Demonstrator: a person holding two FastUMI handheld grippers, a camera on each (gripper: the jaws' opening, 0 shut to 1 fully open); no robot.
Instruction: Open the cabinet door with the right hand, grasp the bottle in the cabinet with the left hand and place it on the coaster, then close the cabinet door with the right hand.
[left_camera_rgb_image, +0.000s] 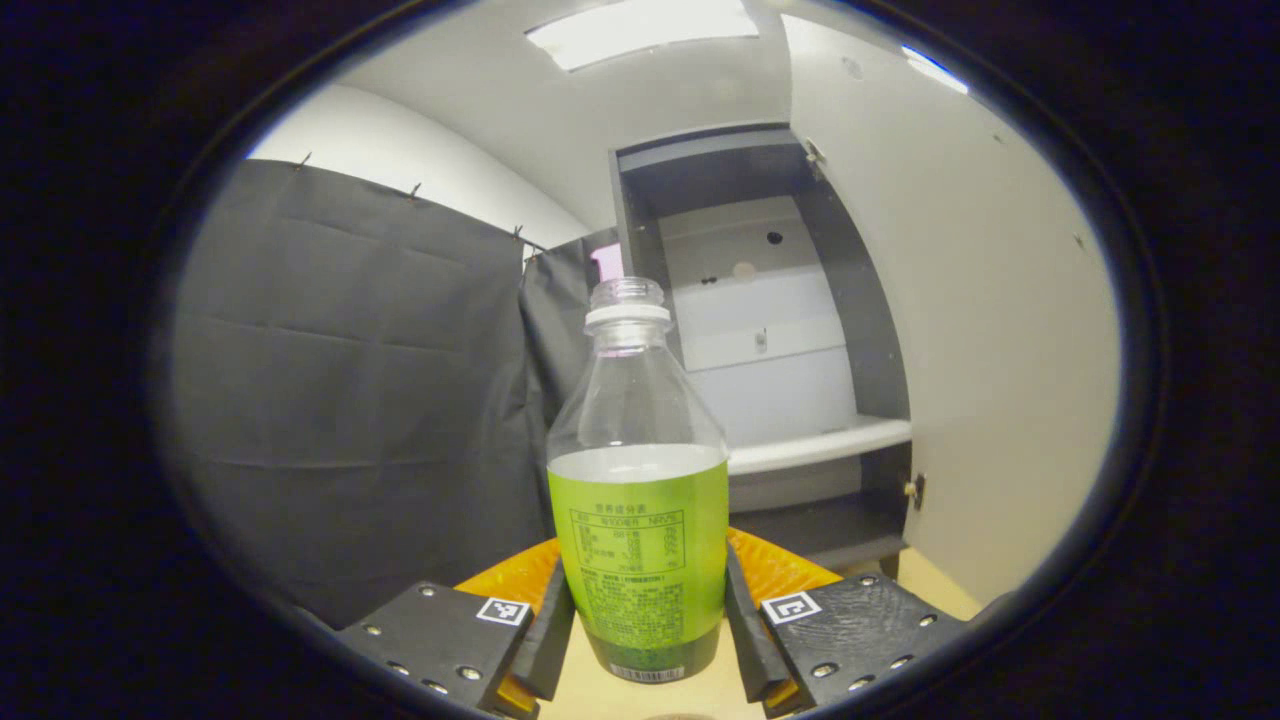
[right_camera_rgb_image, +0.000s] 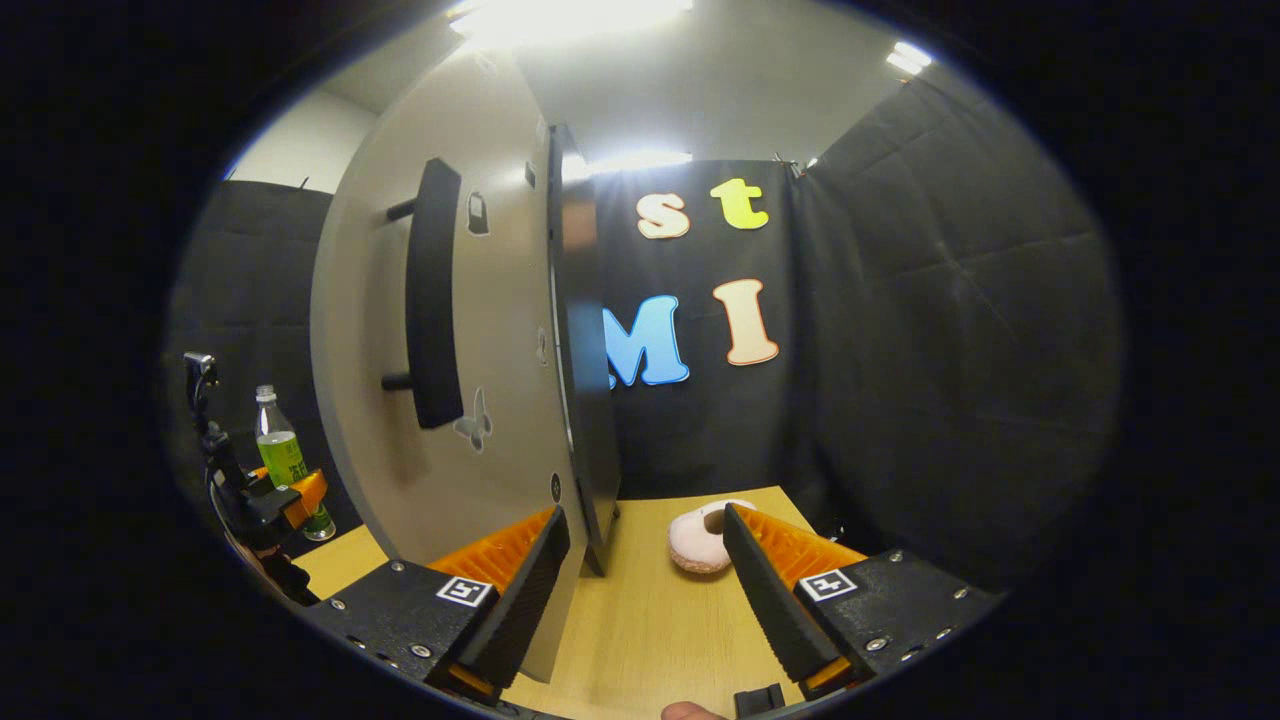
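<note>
A clear bottle (left_camera_rgb_image: 638, 480) with a green label and no cap stands upright on the wooden table, between the fingers of my left gripper (left_camera_rgb_image: 640, 600), which press on both its sides low down. The right gripper view shows the same bottle (right_camera_rgb_image: 280, 450) far left, held by the left gripper (right_camera_rgb_image: 285, 495). The cabinet (left_camera_rgb_image: 770, 330) stands open behind the bottle, its white shelf (left_camera_rgb_image: 820, 440) bare. The door (right_camera_rgb_image: 470, 330) is swung wide, with a dark bar handle (right_camera_rgb_image: 435, 295). My right gripper (right_camera_rgb_image: 645, 520) is open, the door's free edge (right_camera_rgb_image: 585, 400) just ahead between its fingers.
A pale pink ring-shaped object (right_camera_rgb_image: 705, 540) lies on the wooden table (right_camera_rgb_image: 650, 610) to the right of the door's edge. Black cloth walls close in the booth on the left (left_camera_rgb_image: 350, 380) and right (right_camera_rgb_image: 950, 350). The open door (left_camera_rgb_image: 960, 330) stands right of the bottle.
</note>
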